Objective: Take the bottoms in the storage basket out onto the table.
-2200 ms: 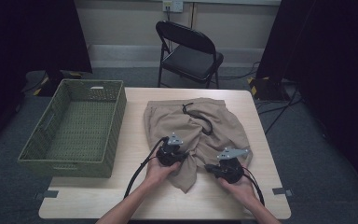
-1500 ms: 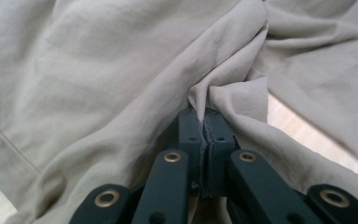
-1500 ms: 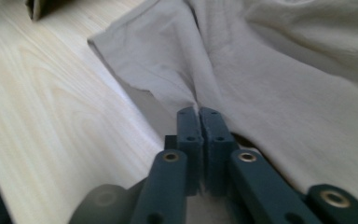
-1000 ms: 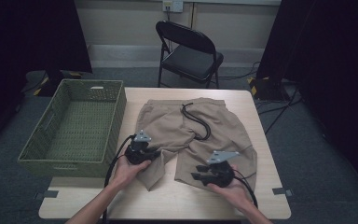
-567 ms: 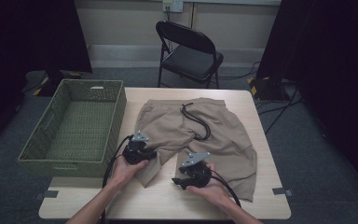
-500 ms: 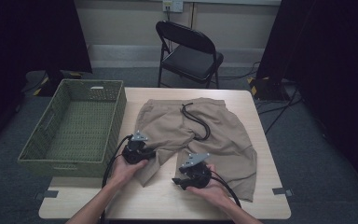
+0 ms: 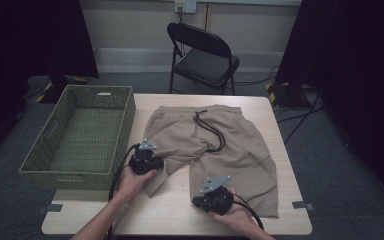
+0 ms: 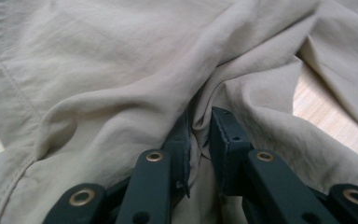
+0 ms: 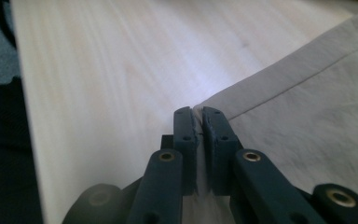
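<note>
At the left of the counter [image 7: 180,212] stands a green woven basket [image 7: 80,137], with nothing in it. Just beside it the tan shorts [image 7: 230,145] lie spread, waistband at the far side, black drawstring [image 7: 211,132] looped on top. The left gripper [image 8: 198,128] has its fingers pinched on a bunched fold of the left leg, which is crumpled and folded at its hem. The right gripper [image 9: 199,123] has its fingers clamped on the hem corner of the right leg, which lies flat. Judging by this, spreading is mostly done; the left leg needs smoothing, and any folding or moving into the basket remains.
</note>
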